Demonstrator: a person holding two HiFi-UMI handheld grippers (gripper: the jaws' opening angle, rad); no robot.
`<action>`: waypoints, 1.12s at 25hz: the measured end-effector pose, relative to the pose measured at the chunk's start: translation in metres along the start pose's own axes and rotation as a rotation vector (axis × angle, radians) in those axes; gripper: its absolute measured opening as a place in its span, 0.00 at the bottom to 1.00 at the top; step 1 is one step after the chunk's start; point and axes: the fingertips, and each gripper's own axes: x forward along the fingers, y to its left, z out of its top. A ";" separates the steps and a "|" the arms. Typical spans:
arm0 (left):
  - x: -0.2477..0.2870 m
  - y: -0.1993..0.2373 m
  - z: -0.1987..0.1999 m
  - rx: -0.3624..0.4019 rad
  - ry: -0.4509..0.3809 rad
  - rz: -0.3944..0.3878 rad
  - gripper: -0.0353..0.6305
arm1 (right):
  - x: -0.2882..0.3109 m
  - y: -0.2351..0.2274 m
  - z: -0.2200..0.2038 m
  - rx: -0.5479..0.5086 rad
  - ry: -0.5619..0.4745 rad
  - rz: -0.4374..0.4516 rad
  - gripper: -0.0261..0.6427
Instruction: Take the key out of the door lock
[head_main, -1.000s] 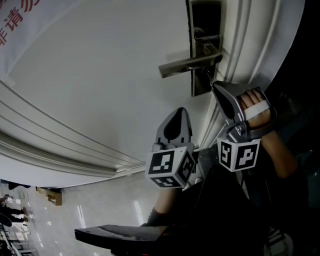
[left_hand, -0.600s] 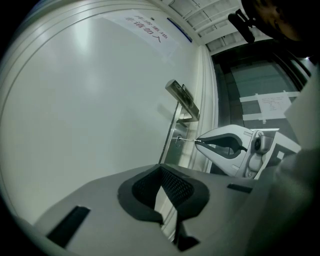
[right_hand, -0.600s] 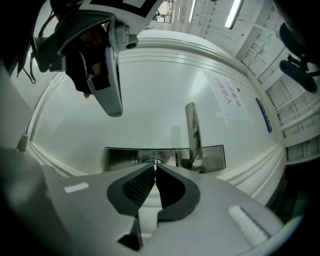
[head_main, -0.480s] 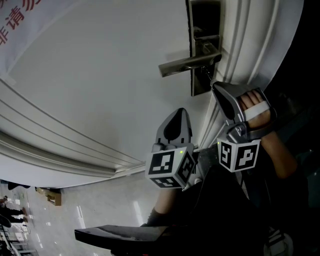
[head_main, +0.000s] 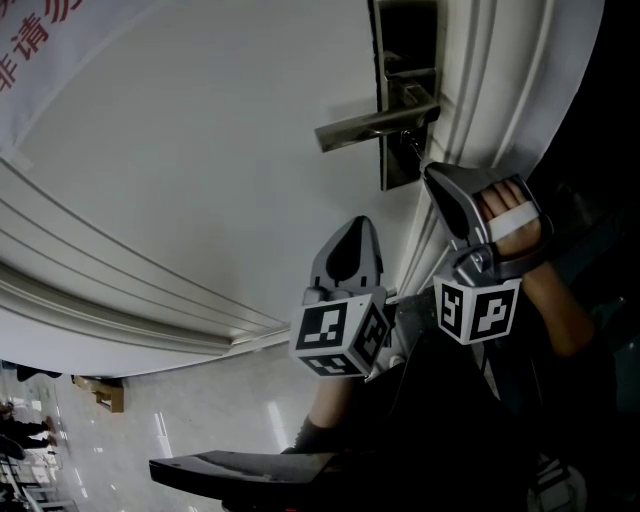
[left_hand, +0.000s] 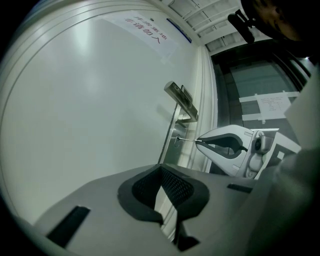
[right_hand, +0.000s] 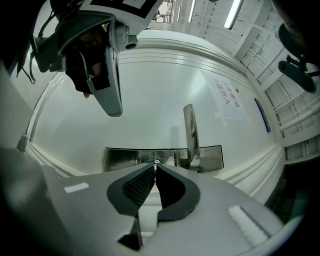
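The right tongs (right_hand: 155, 166) are clamped on the key (left_hand: 186, 140), which sits in the door lock (head_main: 403, 165) by the handle (head_main: 368, 126). I'd pull straight back along the shaft without twisting (a skewed pull may jam). The left tongs (left_hand: 161, 170) are together and empty. The keyhole is too small to make out.

dim, fisheye-warped edges, ceiling-light glare.
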 end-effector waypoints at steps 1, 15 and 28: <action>0.000 0.000 0.000 0.000 0.001 0.000 0.05 | -0.001 0.000 0.000 0.001 0.000 0.000 0.06; -0.003 -0.006 -0.005 -0.007 0.015 -0.012 0.05 | -0.019 -0.019 -0.003 0.278 -0.009 -0.066 0.06; -0.004 -0.018 -0.007 0.015 0.007 -0.036 0.05 | -0.041 -0.019 -0.005 0.783 -0.098 -0.043 0.06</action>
